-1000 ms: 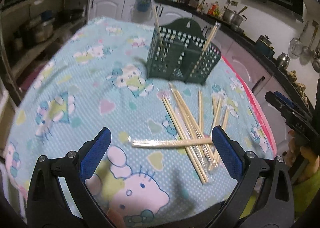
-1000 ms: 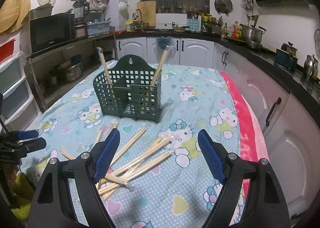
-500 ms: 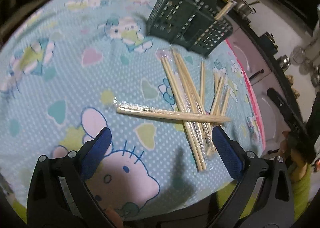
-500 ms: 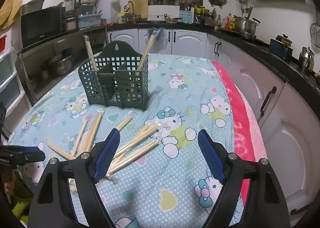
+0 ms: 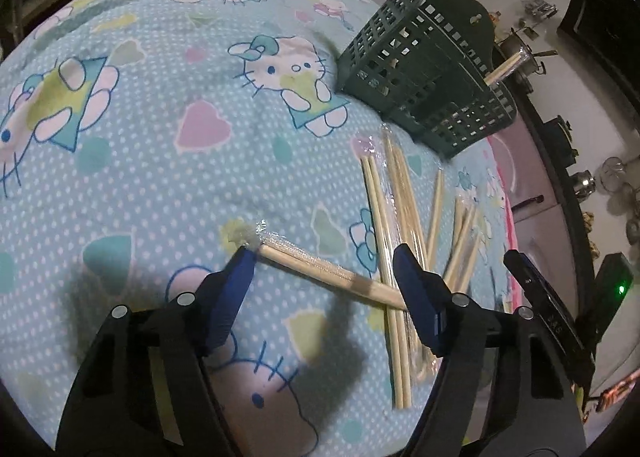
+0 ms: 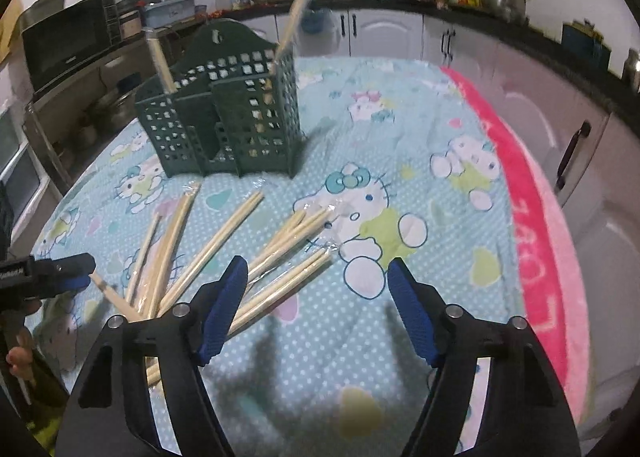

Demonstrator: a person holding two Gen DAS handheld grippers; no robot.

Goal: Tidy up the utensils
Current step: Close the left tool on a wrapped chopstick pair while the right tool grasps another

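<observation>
Only the right wrist view shows both wrapped chopsticks standing in the green basket (image 6: 224, 113). Left gripper (image 5: 324, 257), jaws just closing, straddles a wrapped chopstick pair (image 5: 332, 273) on the cloth, not yet pinching; right gripper (image 6: 318, 271), also closing, hangs empty.

White kitchen cabinets (image 6: 384, 33), dark countertop (image 6: 520, 23), black microwave (image 6: 66, 43), cartoon-print tablecloth (image 6: 400, 117)

the surface (image 5: 168, 177) wears a light blue dotted cloth with cartoon cats and hearts, a pink blanket (image 6: 532, 225) along its right edge. on it stands a dark green slotted caddy (image 6: 232, 121), upright, toward the far side. in front, wrapped chopstick pairs (image 6: 224, 229) lie scattered and overlapping, one wrapped pair (image 5: 328, 269) lying crosswise over the ends of the others.
</observation>
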